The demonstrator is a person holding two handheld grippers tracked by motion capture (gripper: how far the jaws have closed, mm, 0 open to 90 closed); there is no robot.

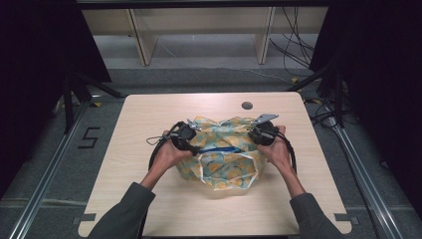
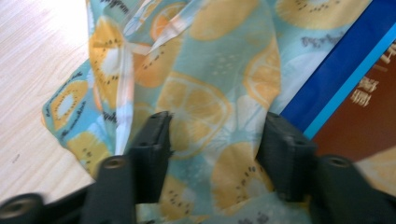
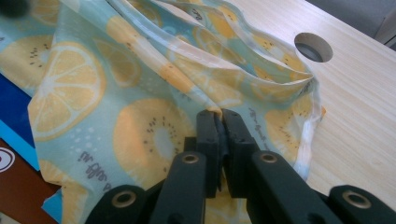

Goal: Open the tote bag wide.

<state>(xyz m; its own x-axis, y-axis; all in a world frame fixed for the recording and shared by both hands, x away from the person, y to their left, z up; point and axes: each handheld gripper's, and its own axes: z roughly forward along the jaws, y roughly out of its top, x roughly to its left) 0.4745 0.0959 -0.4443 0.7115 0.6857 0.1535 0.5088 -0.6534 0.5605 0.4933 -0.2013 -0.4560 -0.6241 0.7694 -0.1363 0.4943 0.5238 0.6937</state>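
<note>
Wooden table (image 1: 149, 199) carries a fruit-print bag (image 1: 224, 164); right gripper (image 3: 222, 122) pinches its fabric, left gripper (image 2: 215, 135) spread over it

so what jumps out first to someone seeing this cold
A bright fruit-print bag lies mid-table, a blue and brown box showing in its mouth. The right claw is pinched shut on the bag's fabric, while the left claw stands open over the cloth.

Pale blue bag (image 1: 224, 154) with yellow citrus slices (white trim); box (image 1: 219, 149) blue and brown.
</note>
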